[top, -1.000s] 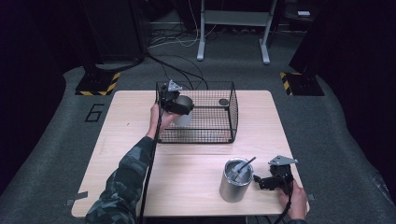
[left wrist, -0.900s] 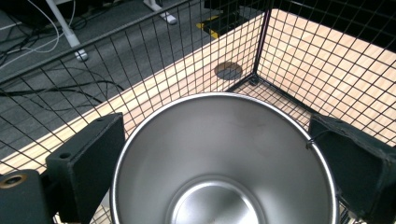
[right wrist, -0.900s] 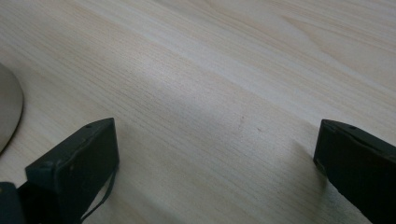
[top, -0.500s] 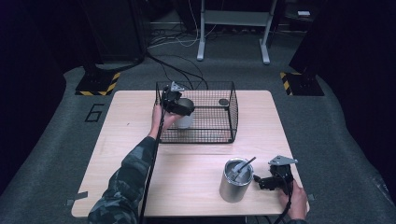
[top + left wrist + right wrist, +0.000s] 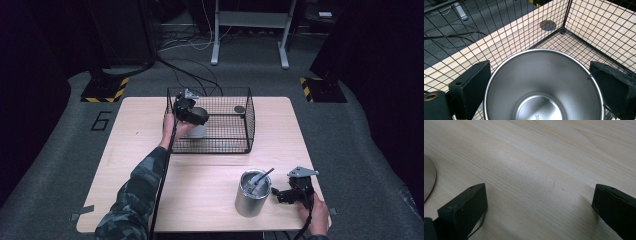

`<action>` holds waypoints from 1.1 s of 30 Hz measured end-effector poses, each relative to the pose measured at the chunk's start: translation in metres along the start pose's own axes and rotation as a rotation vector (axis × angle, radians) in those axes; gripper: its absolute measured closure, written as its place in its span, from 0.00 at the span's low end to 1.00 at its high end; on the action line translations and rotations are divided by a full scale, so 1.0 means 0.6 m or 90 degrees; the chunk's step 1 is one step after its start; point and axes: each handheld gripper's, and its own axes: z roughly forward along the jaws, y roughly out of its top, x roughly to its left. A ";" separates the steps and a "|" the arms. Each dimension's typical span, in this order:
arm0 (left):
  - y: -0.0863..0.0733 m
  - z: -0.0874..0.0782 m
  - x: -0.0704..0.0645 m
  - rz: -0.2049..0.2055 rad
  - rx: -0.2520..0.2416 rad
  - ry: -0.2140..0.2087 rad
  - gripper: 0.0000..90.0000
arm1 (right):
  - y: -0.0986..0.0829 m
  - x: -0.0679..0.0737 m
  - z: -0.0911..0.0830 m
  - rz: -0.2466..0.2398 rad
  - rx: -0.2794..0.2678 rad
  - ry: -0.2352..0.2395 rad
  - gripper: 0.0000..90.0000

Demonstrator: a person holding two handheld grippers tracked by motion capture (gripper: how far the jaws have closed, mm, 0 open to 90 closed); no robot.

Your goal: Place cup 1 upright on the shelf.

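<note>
Holding the steel cup [image 5: 544, 87] between your left hand-held gripper [image 5: 192, 114] jaws inside the wire basket [image 5: 235, 142], your right hand-held gripper [image 5: 287, 195] rests spread apart, empty, outside the basket.

Shiny steel cup [image 5: 544, 87] in the left gripper view: lower part cut off by the bottom edge; the stamped marking on its floor is cut off too, unreadable.
Same cup in the high view: mostly hidden behind the left gripper [image 5: 192, 114].
Thin metal utensil [image 5: 260, 178] in the tall steel canister [image 5: 253, 192]: lower end hidden inside; its kind is too small to tell.
Small dark round disc [image 5: 239, 109] at the black wire basket [image 5: 235, 145]: too small to identify.
Canister in the right gripper view: a sliver only, cut by the left edge.
</note>
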 end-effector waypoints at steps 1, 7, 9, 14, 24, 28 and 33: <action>-0.001 0.001 0.000 0.000 0.000 0.002 0.07 | 0.000 0.000 0.000 0.000 0.000 0.000 0.00; -0.002 0.004 0.000 -0.008 0.003 0.001 0.07 | 0.000 0.000 0.000 0.000 0.000 0.000 0.00; -0.002 0.003 0.002 -0.006 0.007 -0.001 0.07 | 0.000 0.000 0.000 0.000 0.000 0.000 0.00; -0.003 0.004 0.002 -0.007 0.015 -0.004 0.07 | 0.000 0.000 0.000 0.000 0.000 0.000 0.00; -0.006 0.010 0.001 -0.012 0.027 -0.001 0.07 | 0.000 0.000 0.000 0.000 0.000 0.000 0.00; -0.007 0.013 0.001 -0.013 0.034 -0.004 0.07 | 0.000 0.000 0.000 0.000 0.000 0.000 0.00; -0.009 0.016 0.002 -0.017 0.043 -0.008 0.07 | 0.000 0.000 0.000 0.001 0.000 0.000 0.00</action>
